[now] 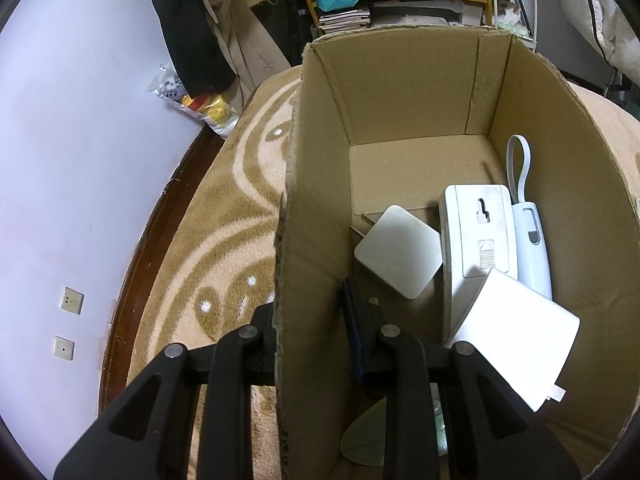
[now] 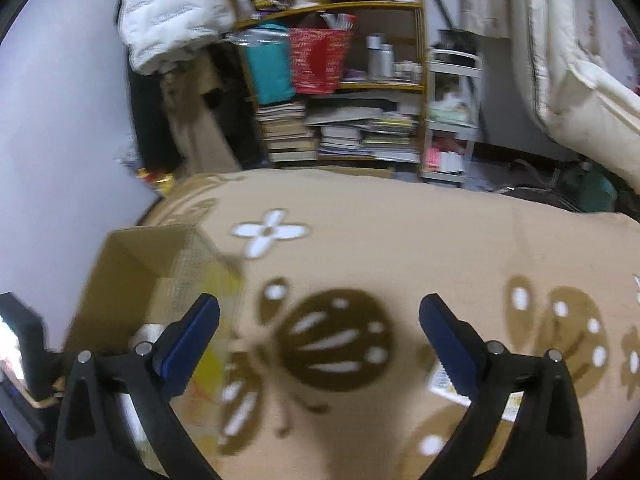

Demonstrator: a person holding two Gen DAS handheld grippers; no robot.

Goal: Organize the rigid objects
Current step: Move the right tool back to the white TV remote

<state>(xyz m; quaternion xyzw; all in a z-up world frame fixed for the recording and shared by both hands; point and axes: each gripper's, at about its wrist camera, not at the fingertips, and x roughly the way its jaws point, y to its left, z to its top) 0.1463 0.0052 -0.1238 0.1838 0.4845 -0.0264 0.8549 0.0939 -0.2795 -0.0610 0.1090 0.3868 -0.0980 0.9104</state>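
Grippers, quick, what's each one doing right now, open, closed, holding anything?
Left gripper: shut on the cardboard box wall, one finger on each side.
Right gripper: open, holding nothing, above the blanket.

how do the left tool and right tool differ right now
The left tool straddles the wall of the cardboard box, one finger outside and one inside, gripping it; the right tool holds nothing. The left tool's jaws sit narrow around the wall; the right tool's jaws are spread wide above the patterned blanket. Both are black with blue pads.
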